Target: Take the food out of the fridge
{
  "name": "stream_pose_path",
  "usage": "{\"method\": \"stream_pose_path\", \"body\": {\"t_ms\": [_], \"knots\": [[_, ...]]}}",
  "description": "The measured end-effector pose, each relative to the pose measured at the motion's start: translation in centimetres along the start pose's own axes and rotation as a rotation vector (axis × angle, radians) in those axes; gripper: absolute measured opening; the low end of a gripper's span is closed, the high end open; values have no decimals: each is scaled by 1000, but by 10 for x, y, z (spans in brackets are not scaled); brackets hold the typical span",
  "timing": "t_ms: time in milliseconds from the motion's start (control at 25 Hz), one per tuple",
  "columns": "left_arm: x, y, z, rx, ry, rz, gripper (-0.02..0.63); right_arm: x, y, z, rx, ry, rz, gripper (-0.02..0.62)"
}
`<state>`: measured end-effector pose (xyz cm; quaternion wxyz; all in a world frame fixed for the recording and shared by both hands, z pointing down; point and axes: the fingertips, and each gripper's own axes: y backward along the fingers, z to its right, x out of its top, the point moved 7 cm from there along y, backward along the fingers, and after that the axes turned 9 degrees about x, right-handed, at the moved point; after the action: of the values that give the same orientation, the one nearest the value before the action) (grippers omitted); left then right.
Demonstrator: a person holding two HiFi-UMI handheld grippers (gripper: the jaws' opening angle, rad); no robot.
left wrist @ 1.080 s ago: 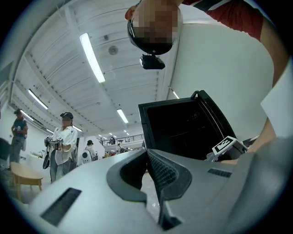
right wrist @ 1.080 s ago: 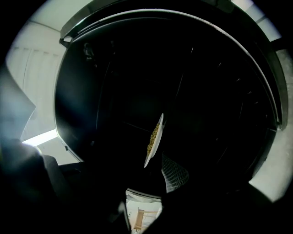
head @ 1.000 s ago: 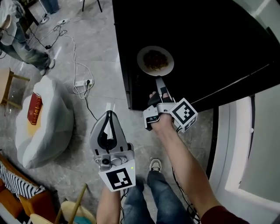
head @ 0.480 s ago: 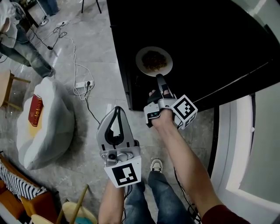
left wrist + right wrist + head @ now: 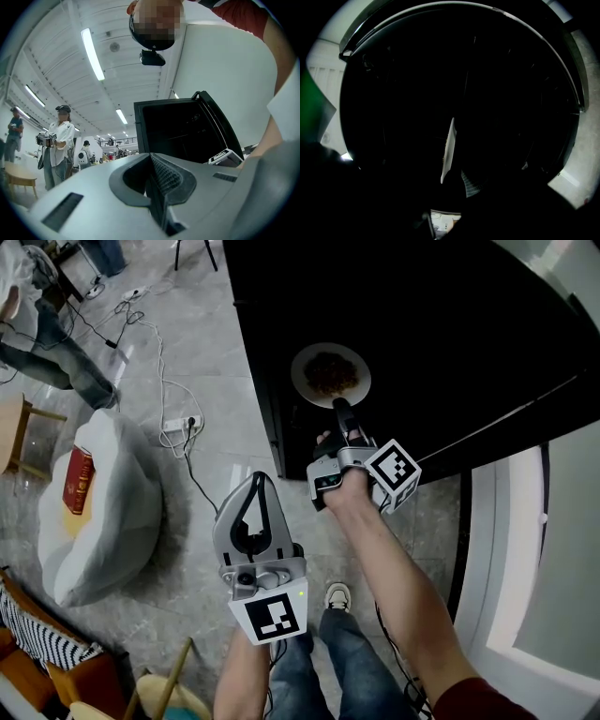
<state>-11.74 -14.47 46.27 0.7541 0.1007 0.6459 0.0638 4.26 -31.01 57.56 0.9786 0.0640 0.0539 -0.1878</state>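
A white plate (image 5: 302,382) of brown food (image 5: 331,371) hangs at the dark opening of the black fridge (image 5: 450,324). My right gripper (image 5: 339,409) is shut on the plate's near rim. In the right gripper view the plate (image 5: 449,149) shows edge-on against the dark inside, with one ribbed pad (image 5: 471,183) beside it. My left gripper (image 5: 255,482) is lower, over the floor, shut with nothing in it. In the left gripper view its pads (image 5: 161,180) meet, and the fridge (image 5: 178,133) stands beyond.
A white beanbag (image 5: 103,512) with a red book lies at the left. A power strip and cables (image 5: 178,418) run across the tiled floor. A white panel (image 5: 525,549) stands at the right. Another person (image 5: 58,140) stands far off, holding grippers.
My left gripper has drifted a little right and nearer to the right arm. The right gripper and the plate have hardly moved.
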Motion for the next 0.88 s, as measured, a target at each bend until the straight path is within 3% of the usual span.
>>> {"method": "stream_pose_path", "body": {"t_ms": [440,880], "knots": [[-1,-2,-3,6,10,-2,14,-1,-6,-6,19,-54,37,52],[0,-3,-5,9,7,-3,14,-3,-7,-7,18,-98,65,41]]}}
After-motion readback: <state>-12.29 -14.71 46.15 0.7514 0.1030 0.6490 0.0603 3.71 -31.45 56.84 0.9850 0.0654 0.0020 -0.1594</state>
